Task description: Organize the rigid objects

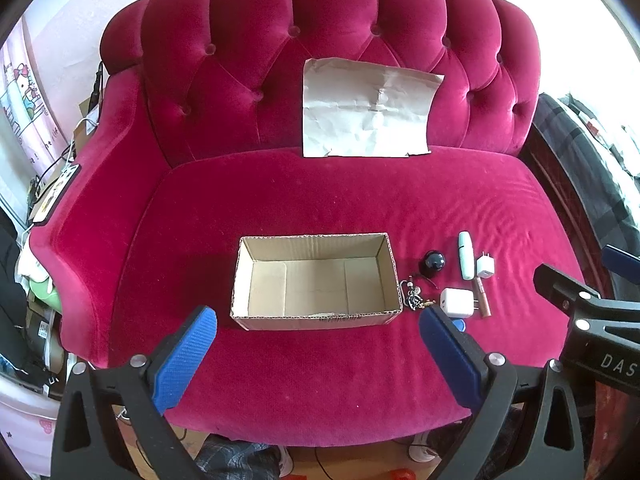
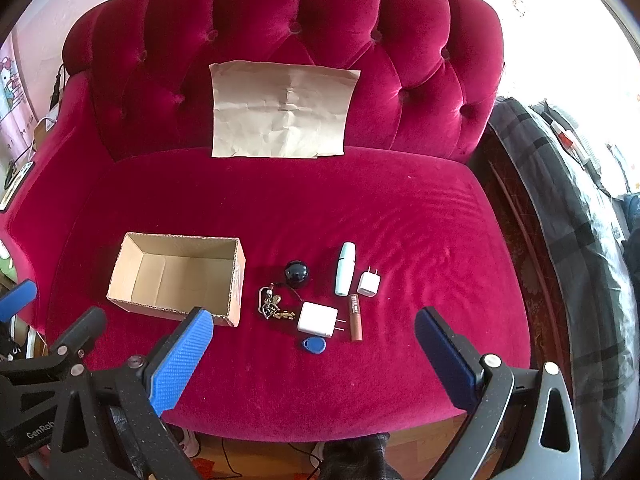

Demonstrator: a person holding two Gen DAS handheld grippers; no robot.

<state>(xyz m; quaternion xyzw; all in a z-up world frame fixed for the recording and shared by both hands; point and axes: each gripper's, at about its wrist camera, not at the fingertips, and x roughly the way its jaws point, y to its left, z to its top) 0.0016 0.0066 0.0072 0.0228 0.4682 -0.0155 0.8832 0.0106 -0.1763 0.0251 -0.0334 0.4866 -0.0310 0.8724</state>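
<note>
Open box (image 1: 316,280) sits mid-sofa (image 1: 280,208), small stuff like the chargers (image 2: 318,319) just right of it. Both grippers, left (image 1: 318,354) and right (image 2: 314,354), hover at the front edge, fingers wide, holding nothing.

My left wrist view looks down and forward from just off the front edge of the red velvet sofa (image 1: 320,208), squarely facing the open cardboard box (image 1: 316,280). My right wrist view sits beside it, further right, centred on the small items by the large white charger (image 2: 318,319). Both share the seat, box, backrest and brown paper sheet (image 2: 282,110).
</note>
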